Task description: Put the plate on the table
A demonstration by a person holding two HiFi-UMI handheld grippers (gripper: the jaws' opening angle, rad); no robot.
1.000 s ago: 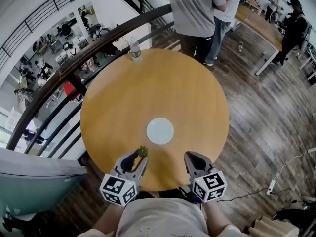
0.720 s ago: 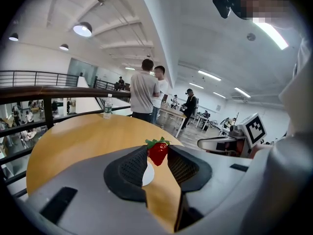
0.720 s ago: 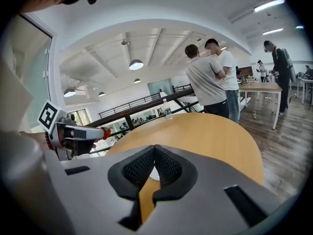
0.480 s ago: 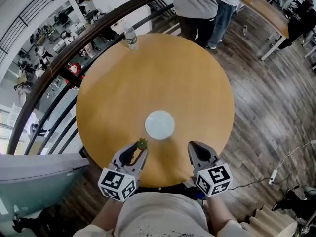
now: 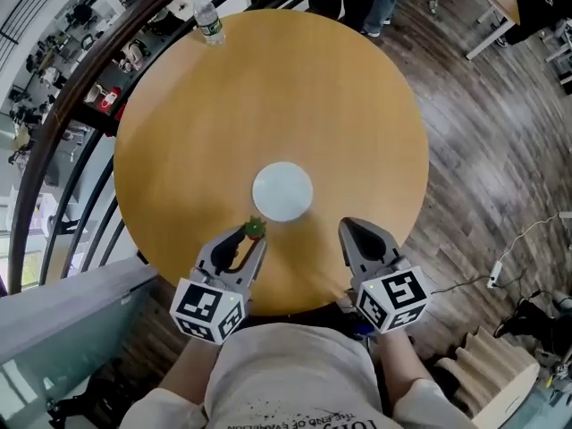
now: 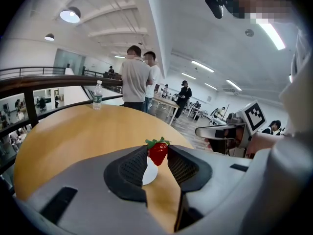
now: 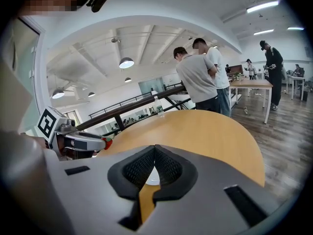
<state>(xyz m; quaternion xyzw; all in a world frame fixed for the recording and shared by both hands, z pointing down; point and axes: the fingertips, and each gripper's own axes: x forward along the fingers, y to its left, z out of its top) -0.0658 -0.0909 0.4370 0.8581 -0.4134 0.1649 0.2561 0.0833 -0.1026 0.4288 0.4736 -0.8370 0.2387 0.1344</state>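
You stand at a round wooden table (image 5: 357, 105) on a wood-plank floor, with a dark railing (image 6: 34, 81) curving past its left side. The white plate (image 5: 282, 191) lies flat on the tabletop, a little nearer to you than the table's middle, with bare wood all round it. A water bottle (image 5: 208, 21) stands upright at the table's 11 o'clock edge, well apart from the plate.

Your left gripper (image 5: 246, 239) sits at 7 o'clock from the plate, just beside its rim, and its jaws pinch a red strawberry (image 5: 256, 229) at their tips, green leaves up. Your right gripper (image 5: 365, 235) is at 5 o'clock from the plate, near it but not touching; its jaws meet at the tips with nothing between them. Two people (image 6: 139, 82) stand past the table at 12 o'clock.
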